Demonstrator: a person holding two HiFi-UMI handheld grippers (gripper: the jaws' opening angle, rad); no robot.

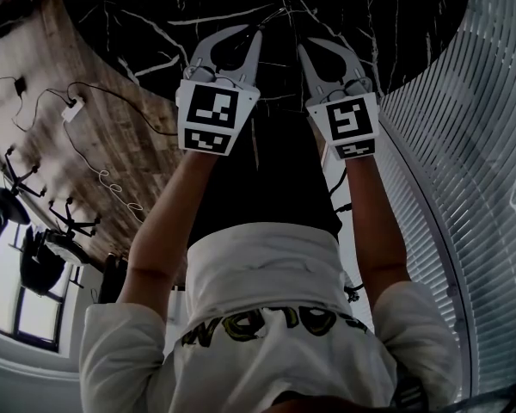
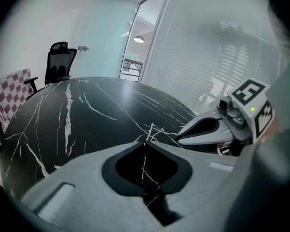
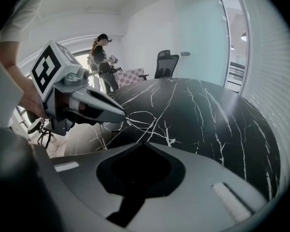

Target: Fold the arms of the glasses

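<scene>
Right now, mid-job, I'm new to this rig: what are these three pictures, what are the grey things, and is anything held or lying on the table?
There is no robot arm. A person holds a hand tool with two jaws in each hand. The head view looks steeply down from that person's head. It shows the left gripper at the picture's left and the right gripper beside it, both over a black marble table. The other two pictures come from a camera riding on each gripper, looking along its grey jaws. Both pairs of jaws are together, with nothing between them. No glasses show in any view, so nothing is held yet.
</scene>
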